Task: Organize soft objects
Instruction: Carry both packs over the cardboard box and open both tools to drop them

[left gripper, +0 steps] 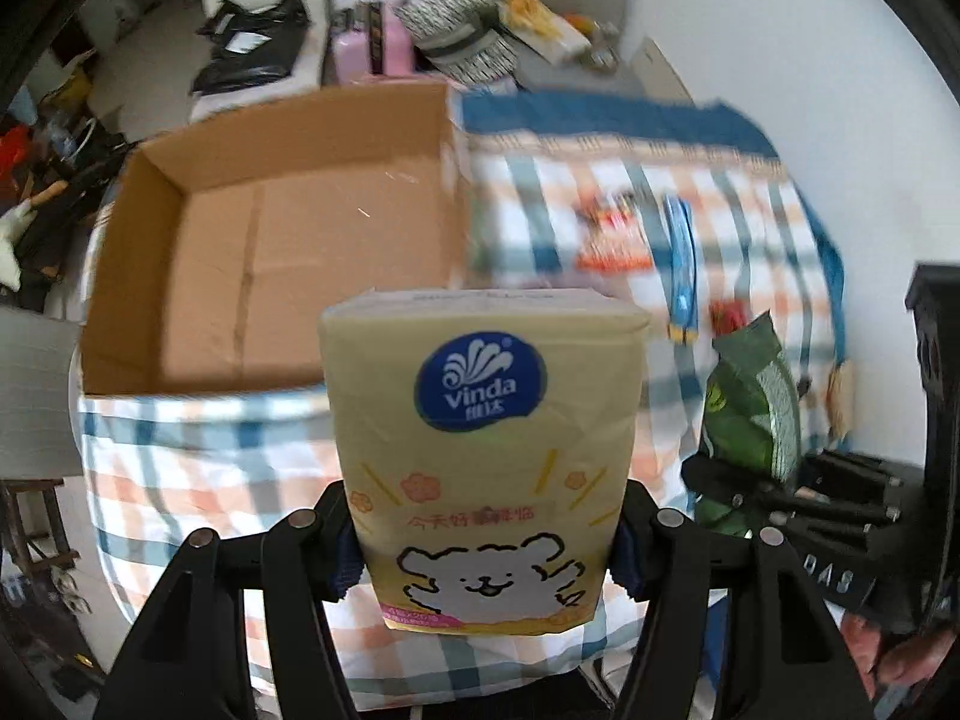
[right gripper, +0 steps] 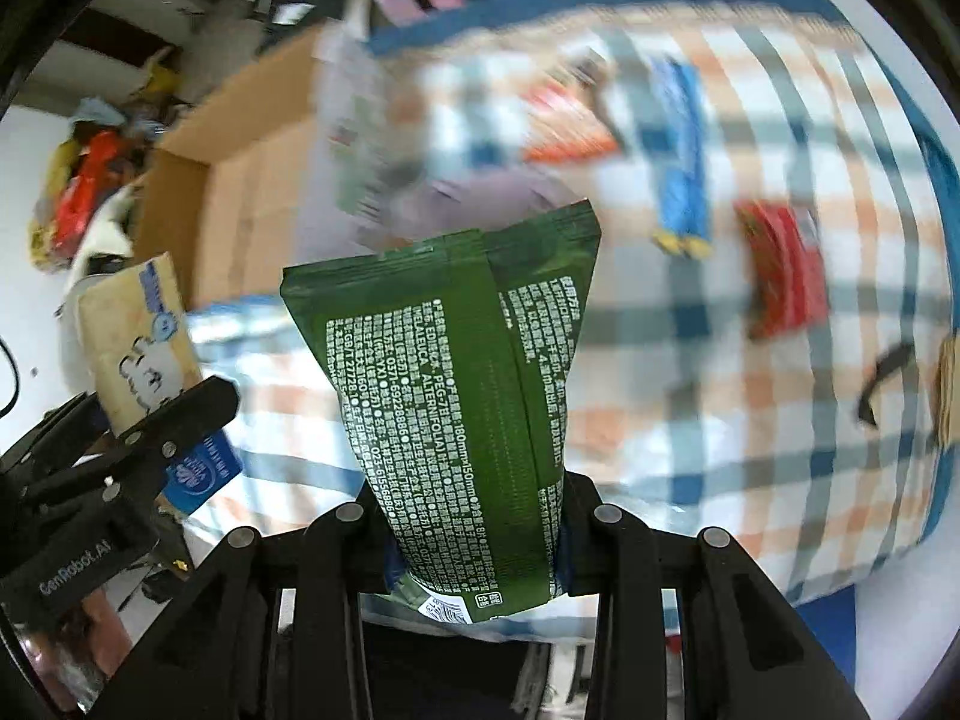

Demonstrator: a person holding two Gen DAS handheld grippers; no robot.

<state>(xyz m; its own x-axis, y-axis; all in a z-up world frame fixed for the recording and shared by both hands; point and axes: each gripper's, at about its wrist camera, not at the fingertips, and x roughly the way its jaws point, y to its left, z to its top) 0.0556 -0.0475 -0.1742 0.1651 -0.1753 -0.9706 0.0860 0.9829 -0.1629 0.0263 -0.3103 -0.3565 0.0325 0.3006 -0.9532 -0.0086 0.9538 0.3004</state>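
Observation:
My left gripper (left gripper: 486,546) is shut on a yellow Vinda tissue pack (left gripper: 486,438) with a white bear, held above the checked cloth in front of an open cardboard box (left gripper: 270,264). My right gripper (right gripper: 474,534) is shut on a green wipes pouch (right gripper: 456,372) with white print, held above the cloth. The right gripper with the green pouch (left gripper: 750,408) shows at the right of the left wrist view. The left gripper with the tissue pack (right gripper: 138,336) shows at the left of the right wrist view, near the box (right gripper: 240,192).
On the checked cloth (left gripper: 600,192) lie a blue packet (right gripper: 681,162), a red packet (right gripper: 780,270) and an orange-red packet (right gripper: 570,120). Beyond the table's far edge are a pink case (left gripper: 366,51), bags and floor clutter. The view is motion-blurred.

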